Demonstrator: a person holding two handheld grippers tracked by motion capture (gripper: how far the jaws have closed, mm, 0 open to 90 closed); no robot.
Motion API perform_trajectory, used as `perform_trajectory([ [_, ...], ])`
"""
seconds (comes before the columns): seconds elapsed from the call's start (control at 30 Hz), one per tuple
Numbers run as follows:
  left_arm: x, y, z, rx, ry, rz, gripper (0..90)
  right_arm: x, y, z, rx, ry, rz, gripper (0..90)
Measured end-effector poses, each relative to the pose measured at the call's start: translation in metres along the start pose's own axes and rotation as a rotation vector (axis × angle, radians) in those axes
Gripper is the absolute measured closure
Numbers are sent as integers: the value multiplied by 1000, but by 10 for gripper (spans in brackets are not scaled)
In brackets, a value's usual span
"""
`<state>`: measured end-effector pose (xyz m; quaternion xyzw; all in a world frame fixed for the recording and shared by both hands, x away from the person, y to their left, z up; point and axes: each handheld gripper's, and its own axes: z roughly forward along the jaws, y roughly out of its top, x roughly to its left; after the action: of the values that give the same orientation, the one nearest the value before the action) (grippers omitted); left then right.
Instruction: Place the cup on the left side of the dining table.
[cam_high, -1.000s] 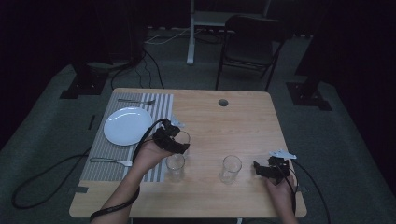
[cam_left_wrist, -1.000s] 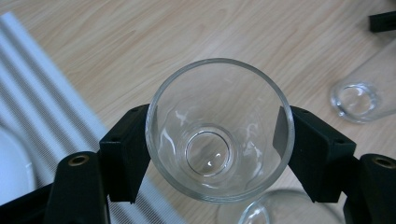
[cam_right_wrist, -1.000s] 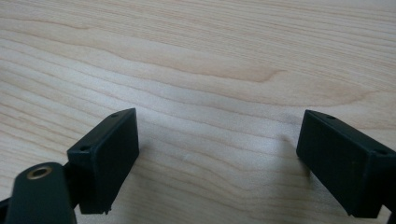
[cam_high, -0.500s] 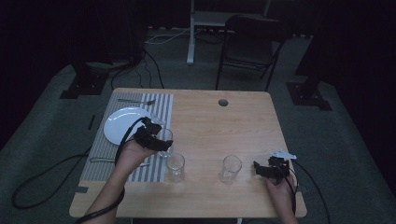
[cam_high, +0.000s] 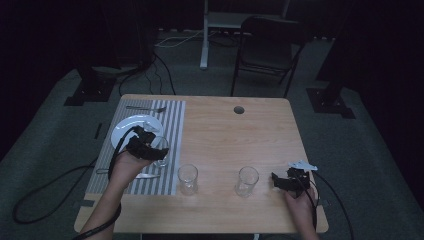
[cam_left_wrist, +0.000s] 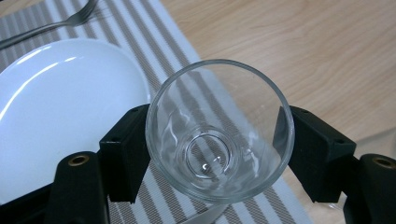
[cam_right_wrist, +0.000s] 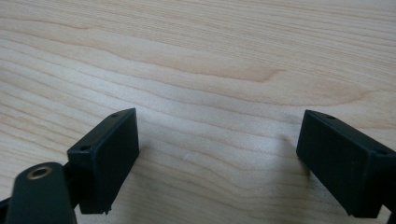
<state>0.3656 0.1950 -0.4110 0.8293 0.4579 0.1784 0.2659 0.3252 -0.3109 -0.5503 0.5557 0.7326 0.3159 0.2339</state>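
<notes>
Clear empty glass (cam_left_wrist: 219, 130), now carried leftward over striped placemat (cam_left_wrist: 140, 46)

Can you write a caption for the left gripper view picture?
Left gripper clamps a clear glass above the striped placemat, beside a white plate.

Wide bare wood lies on the far half of the table (cam_high: 240, 130), free to cross. Before me two empty glasses (cam_high: 188, 179) stand apart with an open lane between them. On my left the white plate (cam_high: 131, 127), the fork (cam_high: 145, 108) and the striped mat (cam_high: 172, 150) crowd the room around my left hand-held gripper (cam_high: 150, 150).
</notes>
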Motion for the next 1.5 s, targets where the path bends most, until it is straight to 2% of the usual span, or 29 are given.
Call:
perform_trajectory([
  [0.17, 11, -5, 2, 3, 26, -39, 292, 0, 0, 0, 0, 0, 0, 126],
  [0.33, 20, -9, 6, 15, 50, -49, 292, 0, 0, 0, 0, -1, 0, 126],
  [0.47, 28, -13, 8, 18, 45, -81, 292, 0, 0, 0, 0, -1, 0, 127],
  [0.63, 33, -16, 13, 34, 63, -88, 292, 0, 0, 0, 0, -1, 0, 126],
  [0.8, 37, -21, 19, 41, 40, -114, 292, 0, 0, 0, 0, -1, 0, 127],
  [0.87, 38, -23, 20, 29, 41, -125, 292, 0, 0, 0, 0, 0, 0, 126],
  [1.23, 37, -33, 20, -26, 41, -123, 288, 0, 0, 0, 0, -1, 0, 126],
  [1.3, 37, -36, 20, -47, 37, -138, 287, 0, 0, 0, 0, -1, 0, 126],
  [1.37, 38, -38, 22, -56, 28, -171, 281, 0, 0, 0, 0, -1, 0, 126],
  [1.47, 39, -42, 24, -63, 17, -190, 190, 0, 0, 0, 0, -1, 0, 126],
  [1.5, 39, -44, 25, -65, 9, -197, 189, 0, 0, 0, 0, -1, 0, 126],
])
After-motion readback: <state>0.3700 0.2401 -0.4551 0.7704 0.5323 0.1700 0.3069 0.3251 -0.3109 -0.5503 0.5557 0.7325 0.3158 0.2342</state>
